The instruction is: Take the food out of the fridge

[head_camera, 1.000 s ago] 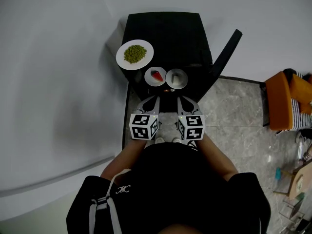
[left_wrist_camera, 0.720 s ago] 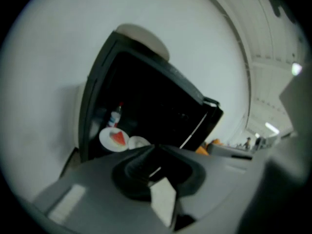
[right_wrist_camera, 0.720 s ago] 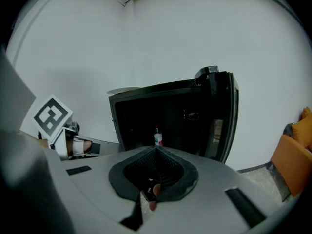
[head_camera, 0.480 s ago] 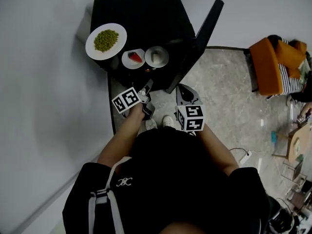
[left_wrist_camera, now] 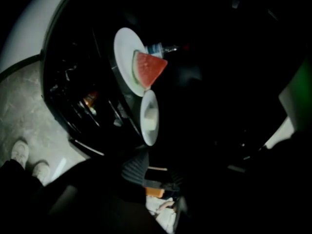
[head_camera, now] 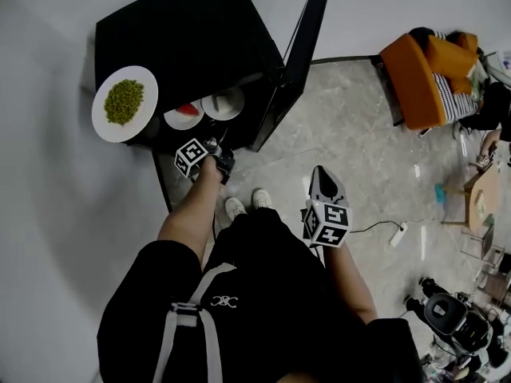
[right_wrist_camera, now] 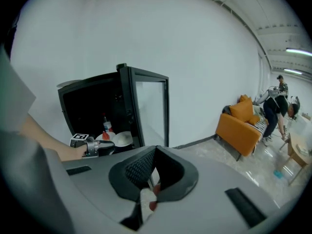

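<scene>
Head view first. The fridge (head_camera: 200,38) has its door (head_camera: 302,50) swung way further out than a second ago. Back then it was barely cracked and both our grippers sat side by side in front of it. Now the left gripper (head_camera: 214,148) is low at the fridge opening, just near the watermelon plate (head_camera: 177,121) and the white bowl (head_camera: 223,104) on the shelf. The right gripper (head_camera: 321,174) has swung off to the right over the floor (head_camera: 359,150), well apart from the fridge. The plate of green food (head_camera: 124,102) sits on the fridge top at the left.

Left gripper view is dark and everything looks tipped sideways. We see the watermelon slice (left_wrist_camera: 148,68) lying on its plate (left_wrist_camera: 123,45), with the bowl (left_wrist_camera: 150,117) just beside it and a bottle (left_wrist_camera: 158,48) farther in. The left gripper's (left_wrist_camera: 156,172) jaws have just been opening. They stand moderately apart with nothing between them.

Right gripper view: the right gripper's (right_wrist_camera: 155,152) jaws are pressed together and hold nothing. The fridge (right_wrist_camera: 92,101) stands far left with the door (right_wrist_camera: 151,111) open, and our left gripper (right_wrist_camera: 95,147) is right at the plates. An orange sofa (right_wrist_camera: 241,126) and some people (right_wrist_camera: 280,106) are off at the far right.
</scene>
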Motion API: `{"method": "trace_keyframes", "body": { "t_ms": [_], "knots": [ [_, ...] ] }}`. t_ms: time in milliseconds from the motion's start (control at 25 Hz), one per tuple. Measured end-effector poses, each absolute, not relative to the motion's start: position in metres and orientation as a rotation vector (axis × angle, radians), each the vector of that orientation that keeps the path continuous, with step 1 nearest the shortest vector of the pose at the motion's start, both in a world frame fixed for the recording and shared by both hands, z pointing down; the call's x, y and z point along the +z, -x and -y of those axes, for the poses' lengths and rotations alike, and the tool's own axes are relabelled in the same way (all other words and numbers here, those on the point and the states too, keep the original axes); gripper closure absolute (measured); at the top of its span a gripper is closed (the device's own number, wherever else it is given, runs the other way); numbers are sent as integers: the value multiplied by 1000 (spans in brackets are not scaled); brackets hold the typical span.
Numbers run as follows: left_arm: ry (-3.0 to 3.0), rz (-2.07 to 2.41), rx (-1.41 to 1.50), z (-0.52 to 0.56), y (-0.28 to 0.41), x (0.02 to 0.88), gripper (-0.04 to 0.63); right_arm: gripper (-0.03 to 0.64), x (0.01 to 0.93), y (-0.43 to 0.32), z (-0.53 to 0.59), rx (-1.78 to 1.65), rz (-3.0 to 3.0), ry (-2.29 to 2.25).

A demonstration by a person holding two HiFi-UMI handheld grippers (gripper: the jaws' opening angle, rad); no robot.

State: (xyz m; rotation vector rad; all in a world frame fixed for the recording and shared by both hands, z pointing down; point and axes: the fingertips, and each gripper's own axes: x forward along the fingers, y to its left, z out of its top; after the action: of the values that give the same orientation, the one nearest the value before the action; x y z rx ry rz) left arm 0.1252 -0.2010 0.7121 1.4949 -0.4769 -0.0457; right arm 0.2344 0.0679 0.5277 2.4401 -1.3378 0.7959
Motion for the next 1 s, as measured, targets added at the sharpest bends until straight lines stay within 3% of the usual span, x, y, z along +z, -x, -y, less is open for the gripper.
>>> {"method": "trace_keyframes", "body": {
  "t_ms": [360,640,1000],
  "knots": [
    [-1497,426,-32,224,-164,735,472,624,560,-233,-105,917,1199,-2455],
    [-1369,456,-94,228,-168,744,574,624,563,-232,-117,929,1181,-2445],
    [-1325,416,-96,205,-152,742,583,624,564,-230,-123,923,1199,-2428]
  ]
}}
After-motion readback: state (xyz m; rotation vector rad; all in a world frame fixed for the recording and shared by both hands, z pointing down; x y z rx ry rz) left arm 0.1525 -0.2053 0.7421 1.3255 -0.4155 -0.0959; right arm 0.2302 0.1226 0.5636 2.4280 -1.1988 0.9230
